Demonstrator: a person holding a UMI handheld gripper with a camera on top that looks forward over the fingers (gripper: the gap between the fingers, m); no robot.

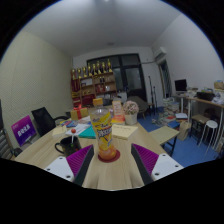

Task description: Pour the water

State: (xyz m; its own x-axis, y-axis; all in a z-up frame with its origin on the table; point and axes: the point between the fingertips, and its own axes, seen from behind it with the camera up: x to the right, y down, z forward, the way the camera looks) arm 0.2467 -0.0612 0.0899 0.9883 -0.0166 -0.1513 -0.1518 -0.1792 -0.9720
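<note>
Can (104, 135) between gripper (105, 160) fingers; mug (68, 144) beside.

Tongs (106, 160) level, fingers spread apart, purple pads (146, 157) inward.

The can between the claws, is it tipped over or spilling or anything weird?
Nothing stands out. The can stands upright on the wooden table, between the open fingers of the gripper with a gap each side. No spill shows around it. The black mug beside it is upright too.

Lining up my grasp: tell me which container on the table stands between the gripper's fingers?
The tall yellow can; the black mug sits off to its left.
</note>
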